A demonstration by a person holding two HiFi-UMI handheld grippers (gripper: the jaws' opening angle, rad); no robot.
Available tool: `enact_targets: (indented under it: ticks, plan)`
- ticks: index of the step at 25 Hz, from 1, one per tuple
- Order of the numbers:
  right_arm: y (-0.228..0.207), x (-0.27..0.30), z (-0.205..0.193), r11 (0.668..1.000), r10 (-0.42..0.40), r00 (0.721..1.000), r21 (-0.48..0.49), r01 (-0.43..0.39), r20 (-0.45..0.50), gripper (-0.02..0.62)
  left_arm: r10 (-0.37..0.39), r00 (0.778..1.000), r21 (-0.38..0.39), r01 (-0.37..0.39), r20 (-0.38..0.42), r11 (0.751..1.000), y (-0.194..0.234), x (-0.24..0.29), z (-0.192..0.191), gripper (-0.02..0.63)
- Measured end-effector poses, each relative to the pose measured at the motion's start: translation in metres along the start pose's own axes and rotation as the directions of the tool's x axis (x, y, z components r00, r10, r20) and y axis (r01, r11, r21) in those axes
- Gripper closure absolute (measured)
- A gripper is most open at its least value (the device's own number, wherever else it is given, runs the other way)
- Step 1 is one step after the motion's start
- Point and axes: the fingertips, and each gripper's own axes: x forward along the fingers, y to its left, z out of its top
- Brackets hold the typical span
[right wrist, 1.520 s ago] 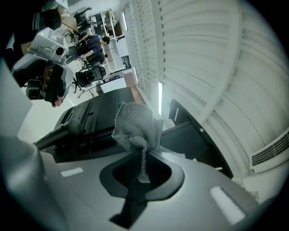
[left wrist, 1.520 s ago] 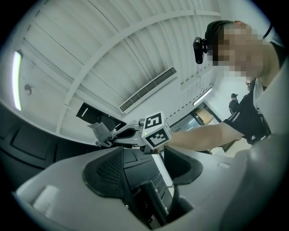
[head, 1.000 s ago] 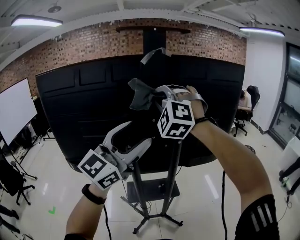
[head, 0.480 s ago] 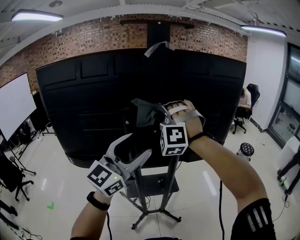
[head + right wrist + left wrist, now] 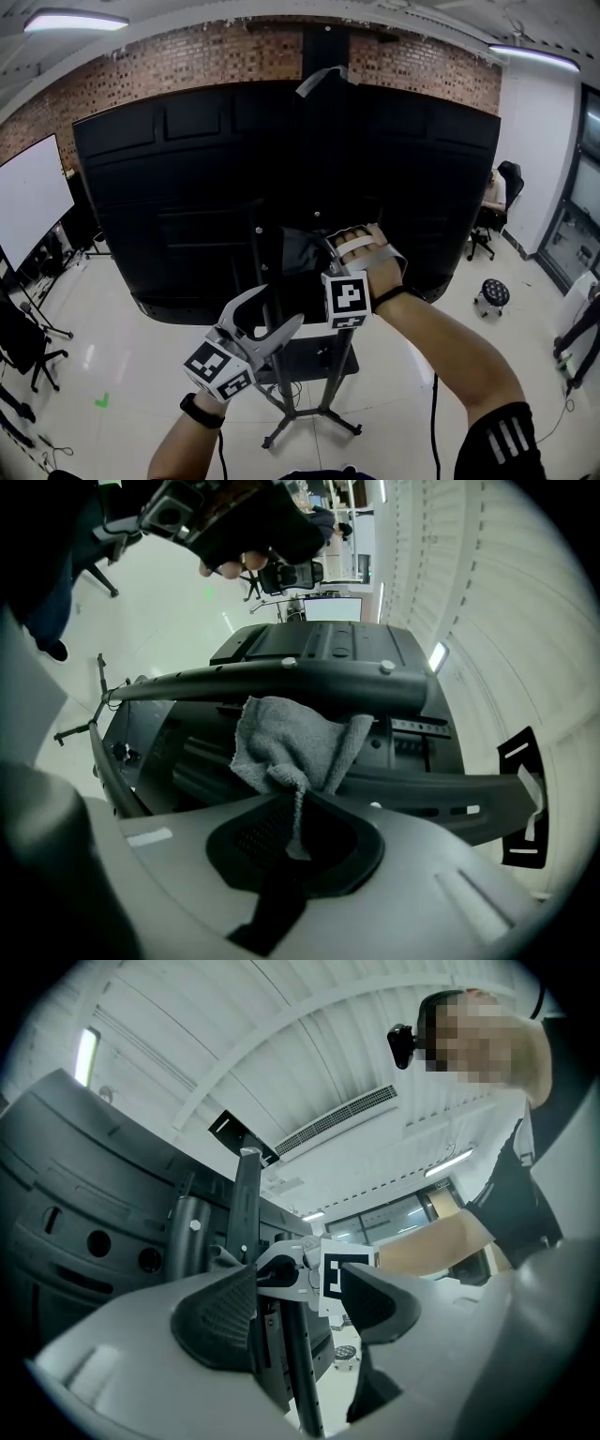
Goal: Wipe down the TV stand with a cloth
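The TV stand (image 5: 339,384) is a black frame of upright poles on splayed legs, carrying a large black TV (image 5: 178,187) seen from behind. In the head view my right gripper (image 5: 314,251) is shut on a grey cloth (image 5: 296,251) and presses it against the stand's upper pole. The right gripper view shows the cloth (image 5: 292,742) pinched in the jaws and bunched against a dark pole (image 5: 281,680). My left gripper (image 5: 271,313) is open lower left, beside the poles. In the left gripper view a stand pole (image 5: 302,1377) runs between the spread jaws.
A small shelf (image 5: 309,362) sits low on the stand. A whiteboard (image 5: 28,220) and office chairs (image 5: 23,361) stand at the left. At the right are a stool (image 5: 494,293) and a seated person (image 5: 493,192). A cable (image 5: 434,412) hangs near my right arm.
Both grippers have moved downward. The cloth has slid down the stand's pole with the right gripper. The left gripper stayed open and dropped lower.
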Motion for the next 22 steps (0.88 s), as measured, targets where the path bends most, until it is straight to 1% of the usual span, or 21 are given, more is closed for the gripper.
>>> enact_targets:
  ticks: [12,17,22]
  plan:
    - [0.089,0.014,0.021,0.995,0.101,0.995,-0.009,-0.101,0.013,0.572,0.013,0.998,-0.072,-0.017,-0.056,0.997,-0.007,-0.01,-0.049,0.303]
    - [0.114,0.018,0.029,0.993,0.12,0.993,-0.012,-0.12,0.023,0.572,0.022,0.996,-0.1,-0.031,-0.081,0.994,-0.007,-0.011,-0.068,0.304]
    - [0.133,0.021,0.032,0.988,0.153,0.988,0.021,-0.154,0.038,0.572,0.032,0.995,-0.125,-0.044,-0.097,0.991,-0.006,-0.012,-0.082,0.303]
